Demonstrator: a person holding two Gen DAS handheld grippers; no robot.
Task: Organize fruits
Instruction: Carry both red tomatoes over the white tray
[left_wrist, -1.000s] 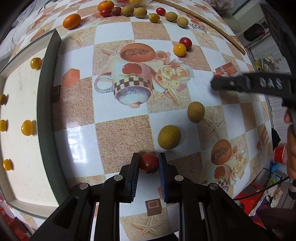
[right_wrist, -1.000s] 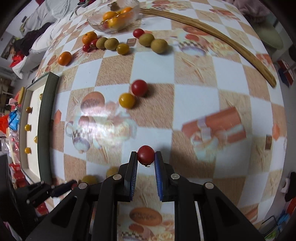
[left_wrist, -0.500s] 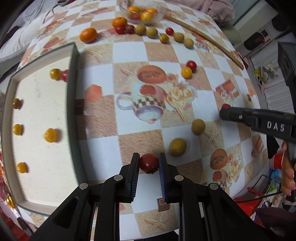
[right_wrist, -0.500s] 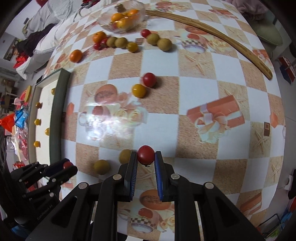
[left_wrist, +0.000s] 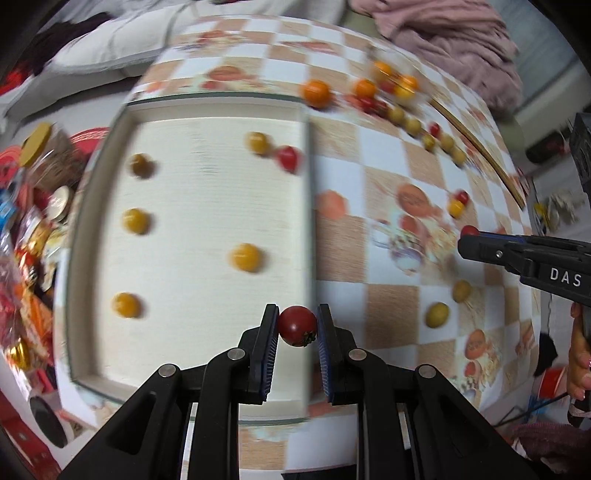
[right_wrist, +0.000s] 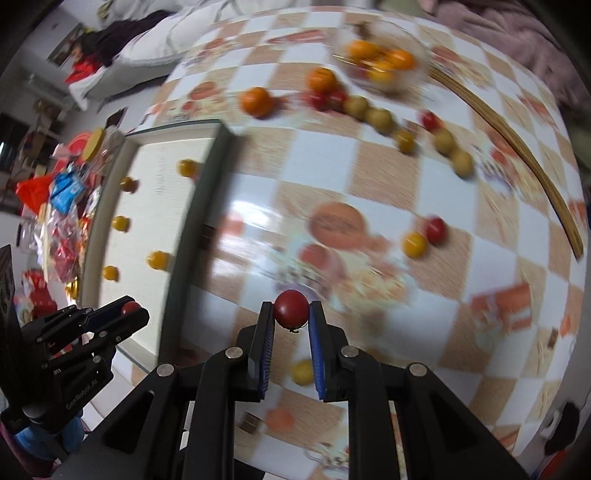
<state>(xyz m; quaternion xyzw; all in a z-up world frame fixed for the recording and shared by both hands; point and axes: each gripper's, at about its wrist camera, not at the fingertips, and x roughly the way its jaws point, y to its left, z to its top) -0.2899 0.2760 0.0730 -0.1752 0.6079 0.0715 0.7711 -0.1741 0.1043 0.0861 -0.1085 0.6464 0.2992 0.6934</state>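
- Checkered tablecloth-covered table (right_wrist: 388, 177): carries the loose fruit still to be sorted; both views are motion-blurred.
- Shallow pale rectangular tray with a dark rim (left_wrist: 207, 206): sits at the table's left side and holds several small yellow round fruits (left_wrist: 245, 257) spaced apart, plus one red cherry tomato on the tray (left_wrist: 289, 158) near its far right corner.
- Left gripper (left_wrist: 297, 325): jaws narrow, clamped on a dark red cherry tomato (left_wrist: 297, 325), held above the tray's right rim. Judged best practice: carry it clear over the rim, lower beside the other red one, part the jaws only at the surface so it cannot roll.
- Right gripper (right_wrist: 291, 314): jaws narrow, pinching a second red cherry tomato (right_wrist: 291, 308), held over the tablecloth, right of the tray; it should probably wait until the left one clears.
- Left wrist view alone: the full tray interior and the red fruit lying in it.
- Right wrist view alone: a clear glass bowl of orange fruits (right_wrist: 380, 61) at the far edge, and the row of olive-green round fruits (right_wrist: 380, 120) in sharper detail.
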